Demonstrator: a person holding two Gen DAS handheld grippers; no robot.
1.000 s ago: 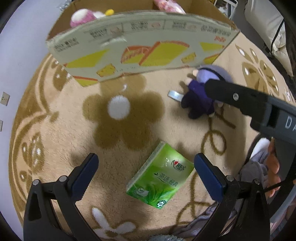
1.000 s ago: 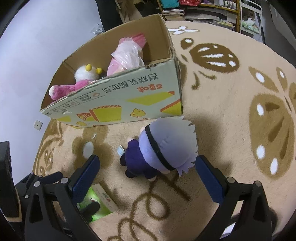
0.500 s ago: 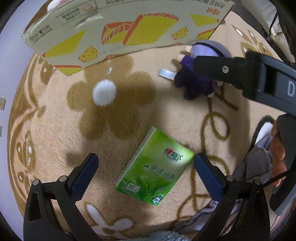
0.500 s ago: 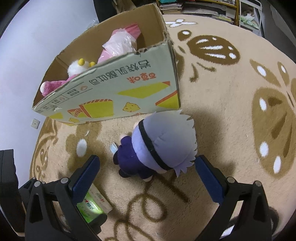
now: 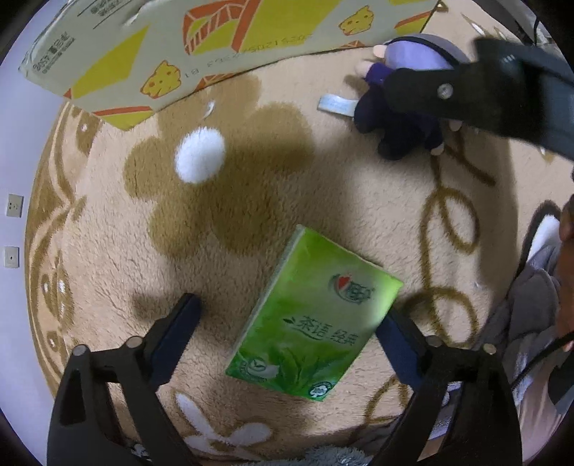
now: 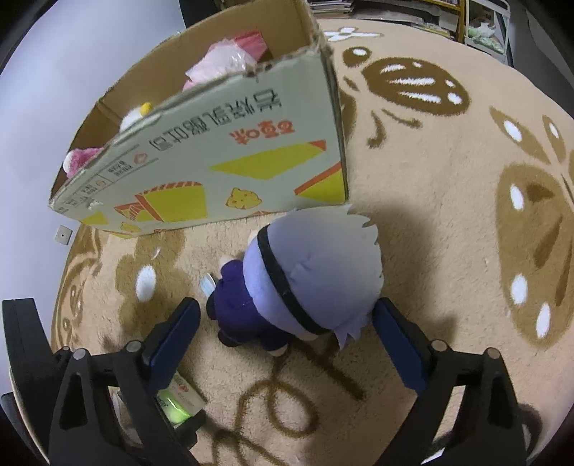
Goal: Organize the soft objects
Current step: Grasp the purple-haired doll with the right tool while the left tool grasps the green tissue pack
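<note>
A green tissue pack [image 5: 315, 319] lies flat on the beige rug, between the open fingers of my left gripper [image 5: 290, 337], which is low over it. A plush doll with a lavender head and purple body [image 6: 297, 283] lies on the rug by the box; my right gripper [image 6: 290, 337] is open, with its fingers on either side of the doll. The doll also shows in the left wrist view [image 5: 398, 114], partly hidden by the right gripper's body. The open cardboard box [image 6: 222, 172] holds pink plush toys [image 6: 229, 64].
The patterned beige rug [image 6: 448, 179] covers the floor. A small white tag [image 5: 337, 104] lies beside the doll. A wall with sockets [image 5: 14, 206] is at the left. Shelves [image 6: 477, 18] stand beyond the rug. A person's clothing [image 5: 534, 315] is at the right.
Both grippers have come down and closer: the left over the tissue pack, the right around the doll. Both stay open.
</note>
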